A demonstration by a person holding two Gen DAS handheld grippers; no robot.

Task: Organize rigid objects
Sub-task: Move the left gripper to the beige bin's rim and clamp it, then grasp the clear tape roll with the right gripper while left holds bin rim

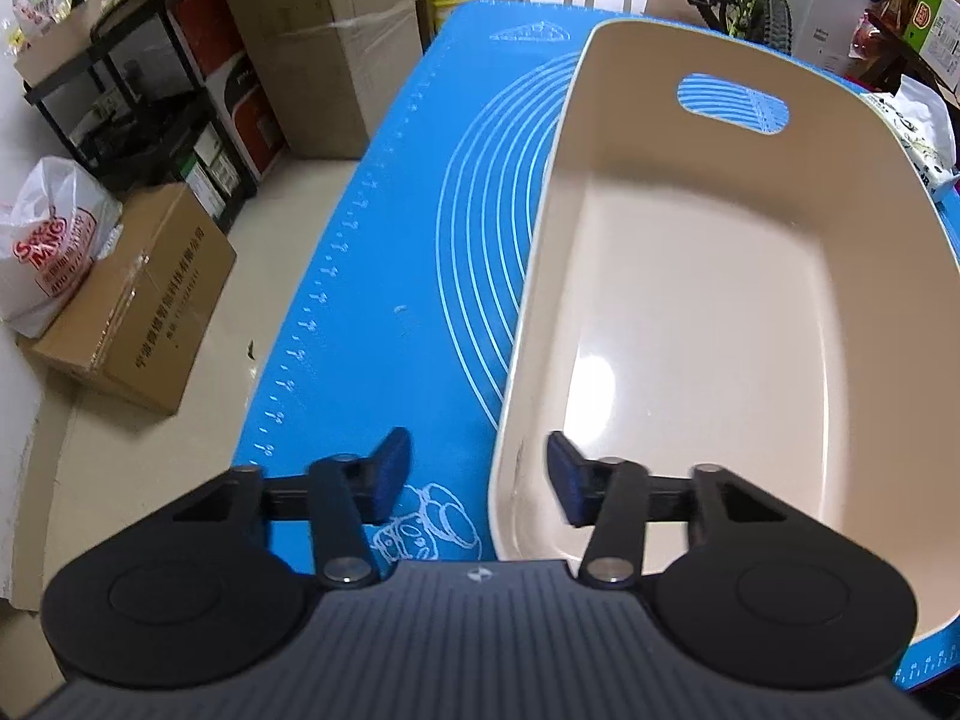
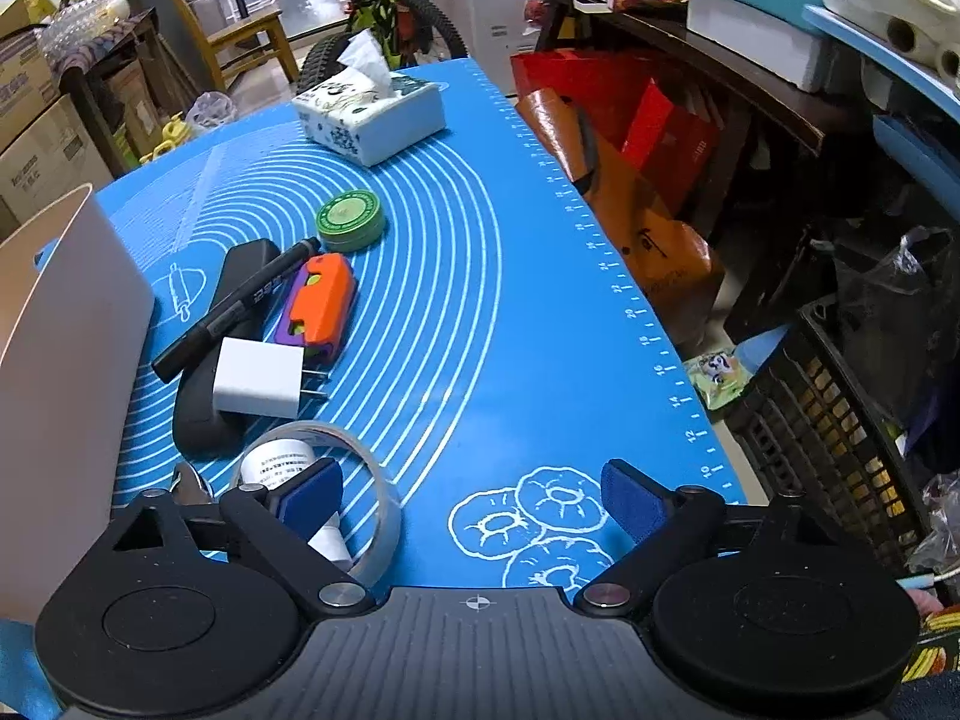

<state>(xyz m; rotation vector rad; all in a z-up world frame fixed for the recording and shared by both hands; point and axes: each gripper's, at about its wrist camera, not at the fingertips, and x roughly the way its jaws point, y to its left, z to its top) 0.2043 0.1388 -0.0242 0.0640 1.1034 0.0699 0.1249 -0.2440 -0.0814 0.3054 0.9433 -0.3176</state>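
Step in hand, judged: staging to load bin (image 1: 690, 300), empty on blue tabletop (image 1: 384, 240). Left claw (image 1: 480, 474) straddling bin's near wall, released. Right claw (image 2: 474, 498) released, one finger inside tape roll (image 2: 336, 480). Next: grasp tape. Counted: one marker (image 2: 240, 306), one charger (image 2: 258, 378), one green tin (image 2: 350, 219).

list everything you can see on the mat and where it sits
bin: one, cream, empty, left part of the mat
mat: one, blue, white rings
tissue pack: one, white, far end
tin: one, green, round, beyond the orange item
orange item: one, orange and purple, mid mat
marker: one, black, lying across the case
case: one, black, beside the bin
charger: one, white, on the case
tape roll: one, clear, near edge
white bottle: one, inside the tape roll
left gripper: astride the bin's near rim
right gripper: open
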